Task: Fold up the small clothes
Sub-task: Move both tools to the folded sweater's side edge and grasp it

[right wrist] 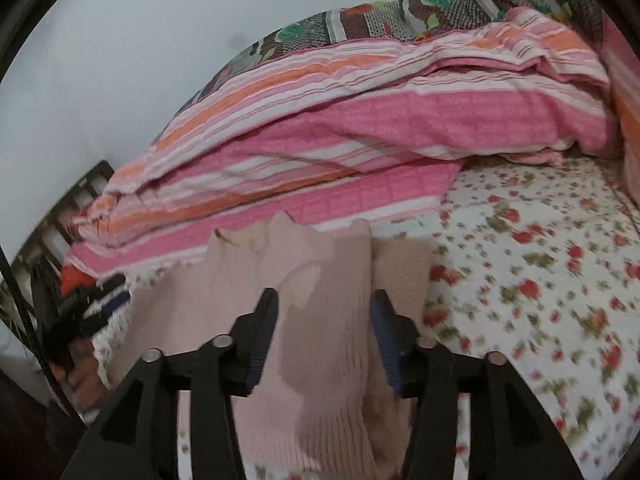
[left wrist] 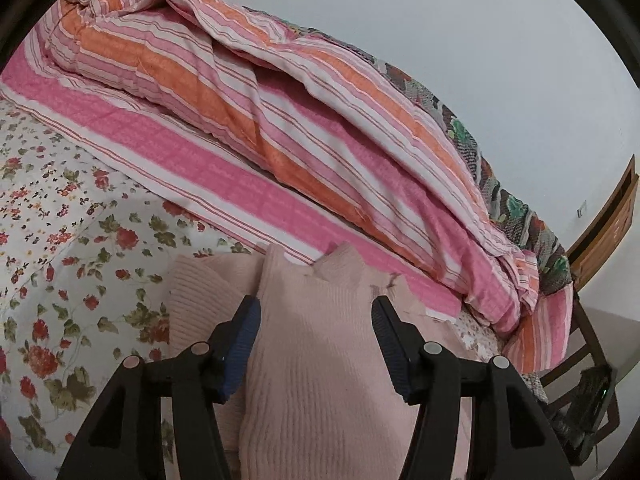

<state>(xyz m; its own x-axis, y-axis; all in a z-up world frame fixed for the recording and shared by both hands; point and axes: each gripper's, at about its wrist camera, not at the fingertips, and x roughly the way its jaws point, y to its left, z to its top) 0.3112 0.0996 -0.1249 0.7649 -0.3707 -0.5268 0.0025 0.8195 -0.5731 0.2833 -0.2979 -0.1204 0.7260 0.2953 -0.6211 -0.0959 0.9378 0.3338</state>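
Observation:
A pale pink ribbed knit garment lies partly folded on the floral bedsheet. My left gripper is open, its jaws spread to either side of a raised fold of the knit, just above it. In the right wrist view the same pink garment lies under my right gripper, which is also open with its jaws either side of a folded strip. Neither gripper pinches the cloth. The near part of the garment is hidden behind the gripper bodies.
A bunched pink, orange and white striped quilt lies along the far side of the bed, also in the right wrist view. A patterned blanket sits behind it by the wall. A wooden chair and clutter stand beside the bed.

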